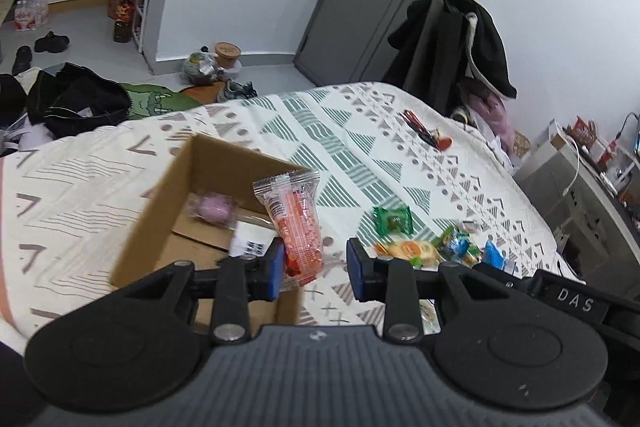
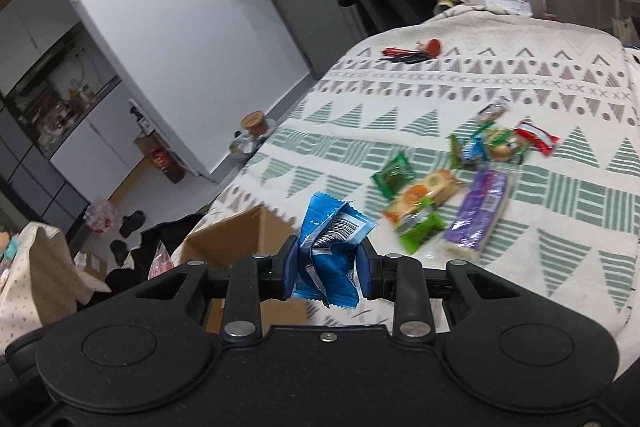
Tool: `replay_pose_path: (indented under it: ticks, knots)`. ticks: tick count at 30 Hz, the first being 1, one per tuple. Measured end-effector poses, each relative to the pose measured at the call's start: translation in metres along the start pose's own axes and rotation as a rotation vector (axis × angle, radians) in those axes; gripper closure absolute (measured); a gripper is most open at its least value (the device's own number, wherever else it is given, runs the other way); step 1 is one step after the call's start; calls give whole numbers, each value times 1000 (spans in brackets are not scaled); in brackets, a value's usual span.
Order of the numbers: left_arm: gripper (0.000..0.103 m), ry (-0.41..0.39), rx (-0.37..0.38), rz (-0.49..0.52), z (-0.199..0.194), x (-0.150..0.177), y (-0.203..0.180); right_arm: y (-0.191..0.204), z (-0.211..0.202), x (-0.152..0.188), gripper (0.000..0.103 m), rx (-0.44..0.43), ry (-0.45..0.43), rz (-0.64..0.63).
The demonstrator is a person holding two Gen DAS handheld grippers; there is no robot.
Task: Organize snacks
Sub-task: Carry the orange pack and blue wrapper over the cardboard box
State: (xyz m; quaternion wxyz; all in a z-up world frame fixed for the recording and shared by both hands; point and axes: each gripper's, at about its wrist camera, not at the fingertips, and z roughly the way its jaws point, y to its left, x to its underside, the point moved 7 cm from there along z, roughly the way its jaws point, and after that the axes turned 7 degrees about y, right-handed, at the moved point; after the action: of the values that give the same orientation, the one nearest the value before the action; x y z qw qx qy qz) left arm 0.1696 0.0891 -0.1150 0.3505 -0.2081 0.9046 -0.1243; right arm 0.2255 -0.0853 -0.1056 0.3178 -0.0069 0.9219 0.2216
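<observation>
An open cardboard box (image 1: 160, 227) sits on the patterned bedspread (image 1: 340, 131), with a pink snack (image 1: 214, 209) inside. My left gripper (image 1: 316, 267) is open above the box's right corner. An orange-red snack packet (image 1: 298, 223) stands upright against its left finger, clear of the right one. My right gripper (image 2: 326, 267) is shut on a crumpled blue packet (image 2: 332, 239), just right of the box (image 2: 240, 235). Loose snacks lie beyond: a green packet (image 2: 394, 174), an orange cracker pack (image 2: 424, 195), a purple bar (image 2: 480, 211) and a red packet (image 2: 536, 137).
Red and black small items (image 1: 426, 135) lie near the bed's far end. A chair draped with dark clothes (image 1: 452, 47) stands behind the bed, and a cluttered desk (image 1: 580, 179) is to the right. Bags and clothes (image 1: 80, 99) cover the floor on the left.
</observation>
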Motion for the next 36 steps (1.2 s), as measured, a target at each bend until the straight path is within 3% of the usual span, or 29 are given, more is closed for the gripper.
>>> replay_pose_path:
  ticks: [16, 31, 36]
  knots:
    - [71, -4, 14, -55, -9, -17, 65, 79, 24, 11, 73, -86, 11, -103]
    - [71, 64, 53, -112, 35, -28, 92, 95, 67, 14, 73, -111, 62, -83]
    - [68, 77, 28, -106, 42, -30, 96, 91, 79, 14, 73, -111, 80, -57]
